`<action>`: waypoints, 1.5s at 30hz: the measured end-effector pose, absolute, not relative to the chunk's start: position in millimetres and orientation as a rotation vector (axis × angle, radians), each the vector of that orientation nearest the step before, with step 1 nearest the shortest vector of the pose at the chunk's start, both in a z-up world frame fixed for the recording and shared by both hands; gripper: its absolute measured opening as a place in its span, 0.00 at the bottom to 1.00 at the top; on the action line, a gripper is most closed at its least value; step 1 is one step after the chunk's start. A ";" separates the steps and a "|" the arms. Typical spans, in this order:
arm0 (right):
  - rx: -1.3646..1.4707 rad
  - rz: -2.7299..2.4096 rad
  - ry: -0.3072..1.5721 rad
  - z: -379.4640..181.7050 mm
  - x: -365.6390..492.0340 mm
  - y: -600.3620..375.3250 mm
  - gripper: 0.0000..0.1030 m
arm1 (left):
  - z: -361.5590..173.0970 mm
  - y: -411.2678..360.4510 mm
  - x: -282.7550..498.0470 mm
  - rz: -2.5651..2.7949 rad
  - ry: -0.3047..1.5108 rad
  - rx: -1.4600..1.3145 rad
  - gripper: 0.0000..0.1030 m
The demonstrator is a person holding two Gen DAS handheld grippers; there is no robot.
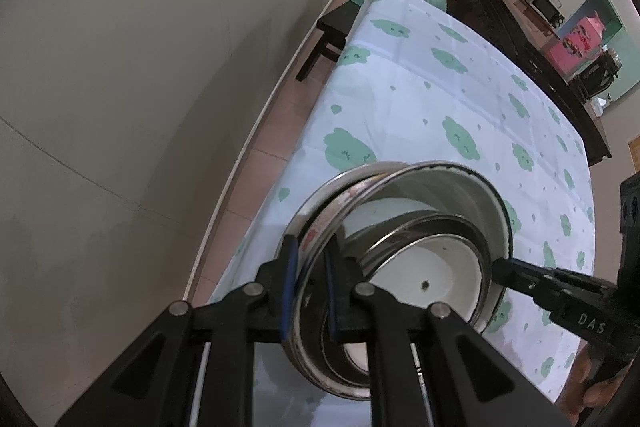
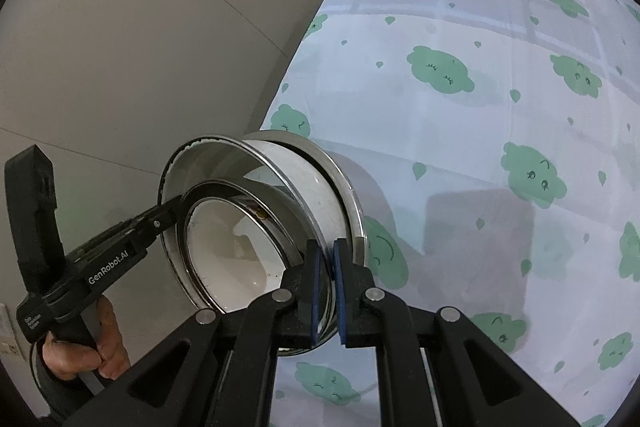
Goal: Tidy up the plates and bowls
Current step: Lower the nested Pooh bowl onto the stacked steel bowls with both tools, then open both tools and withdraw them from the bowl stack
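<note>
Bowls (image 1: pixel 440 211), nested, clamped between left hand-held gripper (image 1: pixel 310 267) and right hand-held gripper (image 2: pixel 325 275).

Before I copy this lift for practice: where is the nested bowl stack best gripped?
On the outer bowl rim, from two opposite sides. The thin upright wall slips between fingers; the left gripper and right gripper each pinch it there.
</note>
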State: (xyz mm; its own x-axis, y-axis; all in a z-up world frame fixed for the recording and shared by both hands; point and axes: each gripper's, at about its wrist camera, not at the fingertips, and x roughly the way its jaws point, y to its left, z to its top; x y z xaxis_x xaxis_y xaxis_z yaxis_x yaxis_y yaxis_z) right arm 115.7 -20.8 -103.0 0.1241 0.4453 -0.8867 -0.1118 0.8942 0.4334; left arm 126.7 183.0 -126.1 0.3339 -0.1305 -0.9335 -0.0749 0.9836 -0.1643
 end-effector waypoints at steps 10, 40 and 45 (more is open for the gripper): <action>0.238 0.385 1.369 -100.2 106.2 -18.0 0.11 | -114.7 172.1 117.3 -0.022 1.108 -0.063 0.22; 0.217 0.339 0.810 -5.8 -21.2 -35.8 0.61 | -30.2 155.2 -9.2 0.154 0.788 0.055 0.85; 0.214 0.352 0.788 -0.9 -35.5 -43.6 0.61 | -21.5 140.9 -27.3 0.233 0.736 0.124 0.93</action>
